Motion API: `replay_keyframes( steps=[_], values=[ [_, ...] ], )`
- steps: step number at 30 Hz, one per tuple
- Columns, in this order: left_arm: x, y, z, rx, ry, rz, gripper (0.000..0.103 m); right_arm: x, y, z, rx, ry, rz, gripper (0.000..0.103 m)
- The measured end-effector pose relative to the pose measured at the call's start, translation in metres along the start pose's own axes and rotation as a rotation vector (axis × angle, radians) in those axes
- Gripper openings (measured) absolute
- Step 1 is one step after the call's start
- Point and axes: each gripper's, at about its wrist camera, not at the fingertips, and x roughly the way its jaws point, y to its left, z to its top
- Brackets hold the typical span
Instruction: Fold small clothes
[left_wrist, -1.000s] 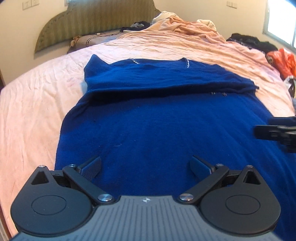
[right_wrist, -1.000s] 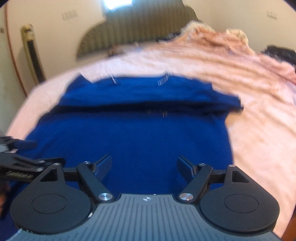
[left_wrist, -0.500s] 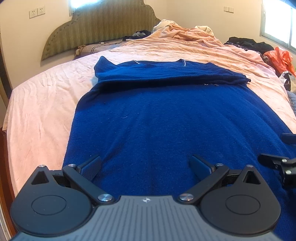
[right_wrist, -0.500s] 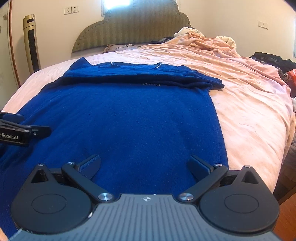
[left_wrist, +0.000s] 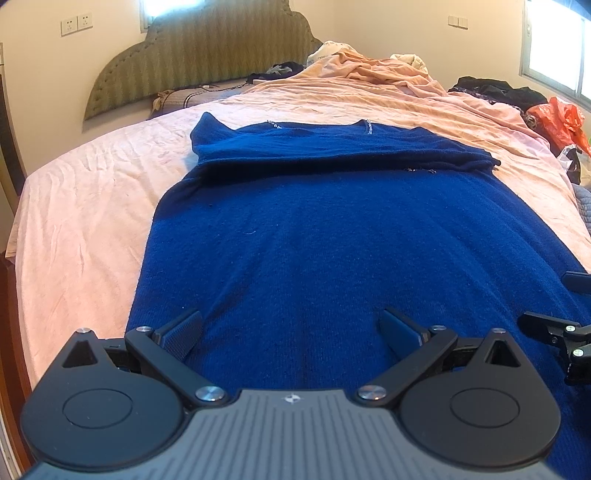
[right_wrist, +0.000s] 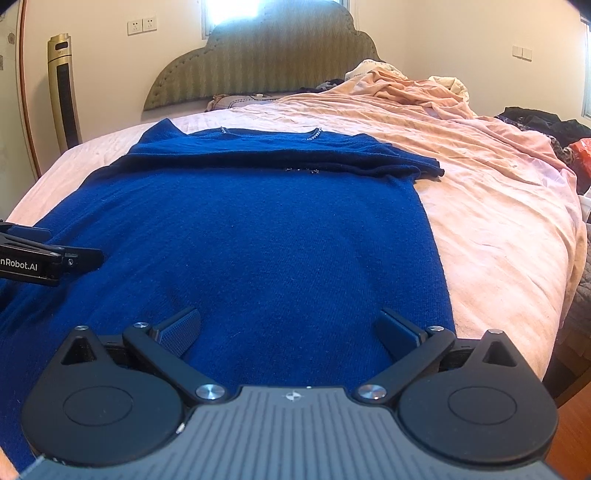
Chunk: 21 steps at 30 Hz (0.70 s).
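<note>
A dark blue knit sweater (left_wrist: 332, 258) lies flat on the pink-sheeted bed (left_wrist: 81, 206), hem toward the two grippers, its sleeves already folded across the chest toward 12 o'clock. The left gripper (left_wrist: 291, 332) hangs over the hem with fingers spread wide, holding nothing; the right gripper (right_wrist: 290, 330) does the same beside it. The knit looks soft, limp and fairly thick — likely to sag and stretch if lifted from one point, so the two hem corners seem the sensible places to pinch, one per claw. The left wrist view alone shows the sweater's left edge and an orange bag (left_wrist: 557, 118) at 2 o'clock; the right wrist view alone shows the garment's right edge, the bare sheet beyond it and a tower fan (right_wrist: 64, 88) at 10 o'clock.
</note>
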Motion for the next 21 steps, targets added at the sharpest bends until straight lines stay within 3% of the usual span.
replay_keyframes(
  steps=[21],
  values=[
    [-0.0013,0.0001,-0.0009,-0.013,-0.005,-0.004,0.103,-0.0003,0.0003,-0.0010,0.004,-0.009,-0.002,0.102]
  ],
)
